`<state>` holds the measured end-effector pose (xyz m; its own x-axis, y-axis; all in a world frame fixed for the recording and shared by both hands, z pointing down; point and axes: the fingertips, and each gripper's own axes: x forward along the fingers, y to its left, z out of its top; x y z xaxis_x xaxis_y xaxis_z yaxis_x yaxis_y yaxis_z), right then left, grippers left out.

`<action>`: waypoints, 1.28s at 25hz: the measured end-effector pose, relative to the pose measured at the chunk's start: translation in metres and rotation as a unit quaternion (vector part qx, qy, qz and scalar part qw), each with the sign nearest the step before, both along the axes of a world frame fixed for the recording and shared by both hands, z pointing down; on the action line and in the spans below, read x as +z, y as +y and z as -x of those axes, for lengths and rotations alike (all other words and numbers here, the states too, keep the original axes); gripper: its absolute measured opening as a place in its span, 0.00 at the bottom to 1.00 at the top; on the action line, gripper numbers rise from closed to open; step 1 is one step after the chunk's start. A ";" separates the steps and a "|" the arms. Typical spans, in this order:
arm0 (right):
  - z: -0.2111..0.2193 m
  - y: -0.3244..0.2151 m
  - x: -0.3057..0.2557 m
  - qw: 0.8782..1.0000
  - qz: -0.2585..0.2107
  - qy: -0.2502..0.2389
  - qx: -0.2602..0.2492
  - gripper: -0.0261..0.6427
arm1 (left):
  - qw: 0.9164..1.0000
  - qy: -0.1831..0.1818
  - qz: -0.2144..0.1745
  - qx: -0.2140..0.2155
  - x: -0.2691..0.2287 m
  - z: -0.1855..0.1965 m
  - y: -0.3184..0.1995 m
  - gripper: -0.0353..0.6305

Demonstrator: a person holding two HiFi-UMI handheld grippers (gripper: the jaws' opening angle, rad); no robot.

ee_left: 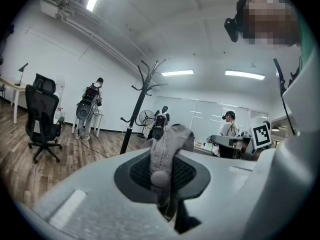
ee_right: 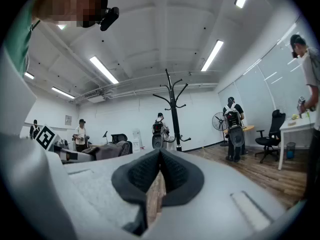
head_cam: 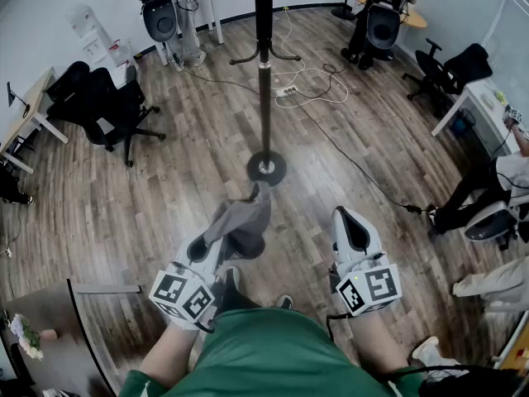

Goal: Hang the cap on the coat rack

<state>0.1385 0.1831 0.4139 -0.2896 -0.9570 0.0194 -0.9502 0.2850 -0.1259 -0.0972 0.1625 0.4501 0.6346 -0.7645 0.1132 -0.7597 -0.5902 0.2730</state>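
Observation:
A grey cap (head_cam: 245, 217) hangs pinched in my left gripper (head_cam: 220, 245), low in front of me. In the left gripper view the cap (ee_left: 168, 145) sits between the shut jaws of the left gripper (ee_left: 165, 165) and sticks up past them. The black coat rack (head_cam: 264, 73) stands straight ahead on its round base (head_cam: 266, 169), a short step beyond the cap. Its hooked top shows in the left gripper view (ee_left: 146, 82) and the right gripper view (ee_right: 173, 104). My right gripper (head_cam: 354, 227) is level with the left one. Its jaws (ee_right: 160, 155) are shut with nothing between them.
Black office chairs (head_cam: 106, 104) stand at the left and another (head_cam: 446, 71) at the right by a white desk (head_cam: 482, 98). Cables and a power strip (head_cam: 289, 90) lie on the wood floor behind the rack. People with backpack rigs (ee_right: 233, 129) stand around the room.

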 end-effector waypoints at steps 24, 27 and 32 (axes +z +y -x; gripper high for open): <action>-0.038 0.069 -0.014 0.999 -0.007 -0.046 0.020 0.04 | 0.995 0.013 -0.062 -0.074 -0.059 0.023 0.037 0.12; -0.037 0.069 -0.009 0.999 0.002 -0.050 0.017 0.04 | 0.994 0.017 -0.065 -0.088 -0.066 0.033 0.034 0.12; -0.045 0.056 -0.003 0.998 0.008 -0.059 0.019 0.04 | 0.993 0.028 -0.054 -0.100 -0.067 0.037 0.015 0.12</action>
<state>0.1832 0.2394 0.4107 -0.2538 -0.9673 0.0026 -0.9385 0.2456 -0.2427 -0.1341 0.1778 0.3835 0.4722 -0.8815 -0.0076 -0.8497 -0.4574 0.2623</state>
